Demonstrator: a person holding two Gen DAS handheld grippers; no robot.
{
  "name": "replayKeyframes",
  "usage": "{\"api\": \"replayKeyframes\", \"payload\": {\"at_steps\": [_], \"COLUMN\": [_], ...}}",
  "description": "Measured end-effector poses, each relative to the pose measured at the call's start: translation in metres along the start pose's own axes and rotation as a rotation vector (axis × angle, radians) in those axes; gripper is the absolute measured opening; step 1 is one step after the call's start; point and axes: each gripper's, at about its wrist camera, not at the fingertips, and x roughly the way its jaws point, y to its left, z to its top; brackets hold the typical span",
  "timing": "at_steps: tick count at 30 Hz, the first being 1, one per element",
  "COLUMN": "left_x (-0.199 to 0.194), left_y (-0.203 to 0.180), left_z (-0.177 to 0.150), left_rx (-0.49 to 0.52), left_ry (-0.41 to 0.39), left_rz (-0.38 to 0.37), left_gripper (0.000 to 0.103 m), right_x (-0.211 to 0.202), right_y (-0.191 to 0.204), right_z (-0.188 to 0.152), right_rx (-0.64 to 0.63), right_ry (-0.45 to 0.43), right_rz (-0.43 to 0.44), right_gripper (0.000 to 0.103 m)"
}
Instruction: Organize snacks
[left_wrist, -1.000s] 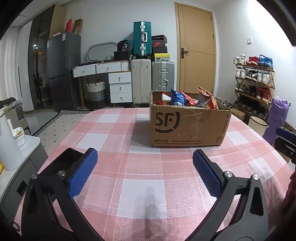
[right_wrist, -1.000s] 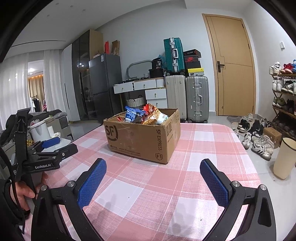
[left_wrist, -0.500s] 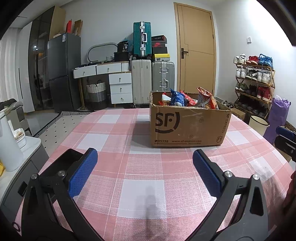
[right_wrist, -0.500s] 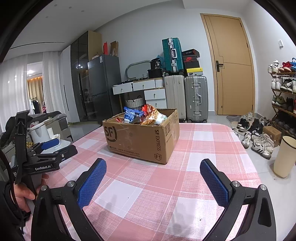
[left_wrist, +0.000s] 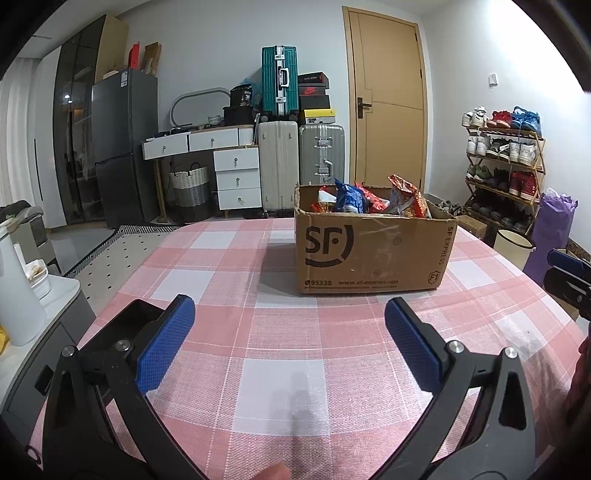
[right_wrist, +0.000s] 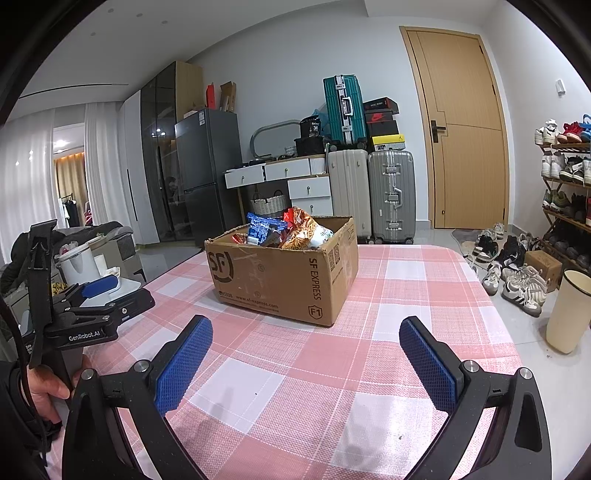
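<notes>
Snacks (left_wrist: 369, 197): a heap of crinkly bags, blue, red and orange, standing up above the rim of the box; none lies loose on the cloth in either view
Box (left_wrist: 373, 251): open brown cardboard, on the far half of the table (left_wrist: 280, 398), which wears a pink and white check cloth
Left hand-held gripper (left_wrist: 290, 341): blue pads spread wide, nothing between them, low over the near part of the table
Right hand-held gripper (right_wrist: 306, 352): pads likewise wide apart and empty
Snacks to grippers: well ahead of both; ahead and slightly right of the left one, ahead and slightly left of the right one, with bare cloth between
Stage: the bags in the box fit a finished gathering as well as a pile waiting to be sorted out; the pictures do not settle which
Handling, as a judgement: bags this thin crush and slip, so any grip goes best on a top seam or corner, closed gently, lifted straight up clear of the rim
Risk: a bag caught under its neighbours may drag them out
</notes>
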Motion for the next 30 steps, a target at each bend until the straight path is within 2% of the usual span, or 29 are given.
{"api": "replayKeyframes", "payload": {"at_steps": [30], "left_x": [-0.0026], "left_y": [0.0026], "left_z": [-0.0021], "left_rx": [-0.003], "left_ry": [-0.014], "left_rz": [0.003], "left_gripper": [0.103], "right_x": [-0.0002], "right_y": [-0.0007], "right_z": [-0.0005], "right_rx": [0.001], "right_ry": [0.0], "right_rz": [0.0], "right_gripper": [0.103]}}
